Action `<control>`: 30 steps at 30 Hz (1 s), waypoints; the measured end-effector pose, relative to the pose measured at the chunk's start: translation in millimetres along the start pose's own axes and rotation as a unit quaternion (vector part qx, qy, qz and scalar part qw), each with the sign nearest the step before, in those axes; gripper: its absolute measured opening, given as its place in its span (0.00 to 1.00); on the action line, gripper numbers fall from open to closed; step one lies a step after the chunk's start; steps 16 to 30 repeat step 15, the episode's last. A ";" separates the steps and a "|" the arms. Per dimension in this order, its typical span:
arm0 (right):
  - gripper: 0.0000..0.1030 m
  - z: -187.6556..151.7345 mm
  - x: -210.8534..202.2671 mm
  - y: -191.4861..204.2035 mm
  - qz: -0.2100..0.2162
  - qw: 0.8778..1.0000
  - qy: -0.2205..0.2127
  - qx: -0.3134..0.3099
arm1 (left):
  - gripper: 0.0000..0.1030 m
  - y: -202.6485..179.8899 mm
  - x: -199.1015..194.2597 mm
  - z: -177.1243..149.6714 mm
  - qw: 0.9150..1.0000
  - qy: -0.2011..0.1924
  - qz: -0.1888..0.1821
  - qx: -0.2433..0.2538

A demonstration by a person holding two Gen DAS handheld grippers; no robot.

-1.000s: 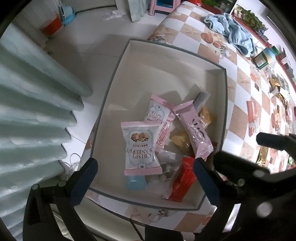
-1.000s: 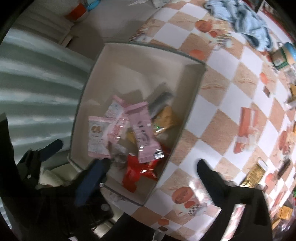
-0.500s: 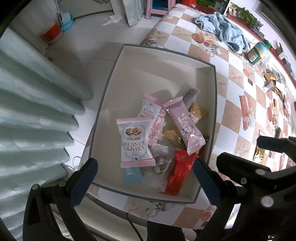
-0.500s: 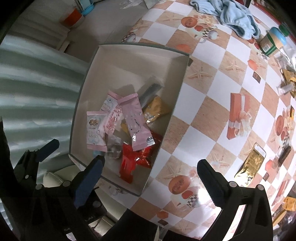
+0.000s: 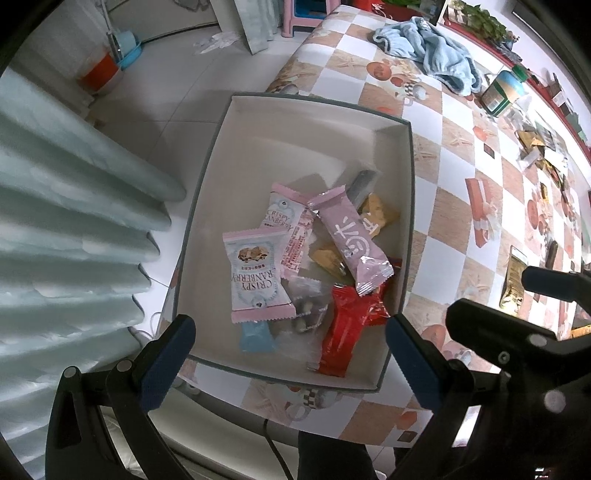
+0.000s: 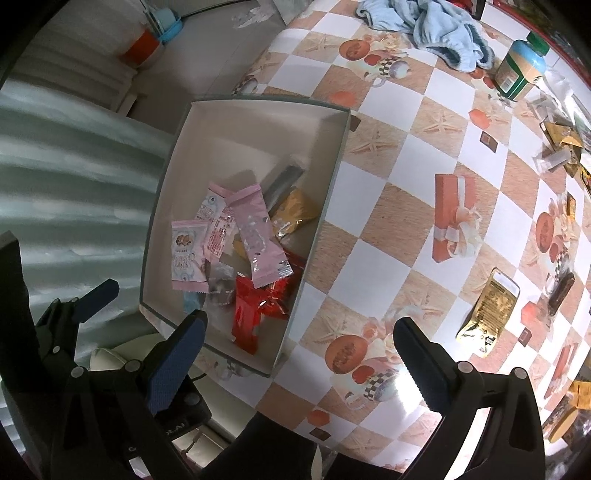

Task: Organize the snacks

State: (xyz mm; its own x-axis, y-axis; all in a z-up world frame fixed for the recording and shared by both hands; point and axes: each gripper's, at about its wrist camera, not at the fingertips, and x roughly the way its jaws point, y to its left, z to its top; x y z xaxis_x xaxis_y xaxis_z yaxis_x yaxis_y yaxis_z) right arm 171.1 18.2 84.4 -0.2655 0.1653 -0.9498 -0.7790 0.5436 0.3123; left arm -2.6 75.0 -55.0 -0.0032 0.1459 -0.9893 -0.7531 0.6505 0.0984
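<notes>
While both grippers hover above the table with nothing in them, a white box [image 5: 391, 122] sits at the table's corner holding a small heap of snacks. The left gripper [image 5: 284, 363] hangs over the box's near edge, its two blue-padded fingers spread wide apart. The right gripper [image 6: 295, 360] hangs just beside it, over the box's near corner and the checkered tablecloth [image 6: 380, 206], its fingers equally wide apart. Inside the box, a pink cranberry packet [image 5: 256, 275] lies on the left of the heap, a second one [image 5: 286, 225] partly tucked behind it. A long pink wrapper [image 5: 351, 243] lies slantwise across the heap, over yellow packets [image 5: 378, 214]. A red wrapper [image 5: 345, 332] lies nearest the grippers, beside a small blue packet [image 5: 256, 336] and a clear one [image 5: 306, 308]. Well apart on the cloth lies a gold packet [image 6: 489, 312]; further off are a blue towel [image 6: 432, 26] and a jar [image 6: 521, 70].
</notes>
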 end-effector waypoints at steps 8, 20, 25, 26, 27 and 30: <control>1.00 -4.5 -9.0 -12.1 0.007 1.000 -0.008 0.009 | 1.00 -4.9 0.4 -1.2 1.000 0.008 0.012 0.004; 1.00 -9.7 -11.0 -23.2 0.015 1.000 -0.011 0.024 | 1.00 -11.4 -4.5 -3.8 1.000 -0.015 0.018 0.014; 1.00 -9.7 -11.0 -23.2 0.015 1.000 -0.011 0.024 | 1.00 -11.4 -4.5 -3.8 1.000 -0.015 0.018 0.014; 1.00 -9.7 -11.0 -23.2 0.015 1.000 -0.011 0.024 | 1.00 -11.4 -4.5 -3.8 1.000 -0.015 0.018 0.014; 1.00 -9.7 -11.0 -23.2 0.015 1.000 -0.011 0.024 | 1.00 -11.4 -4.5 -3.8 1.000 -0.015 0.018 0.014; 1.00 -9.7 -11.0 -23.2 0.015 1.000 -0.011 0.024 | 1.00 -11.4 -4.5 -3.8 1.000 -0.015 0.018 0.014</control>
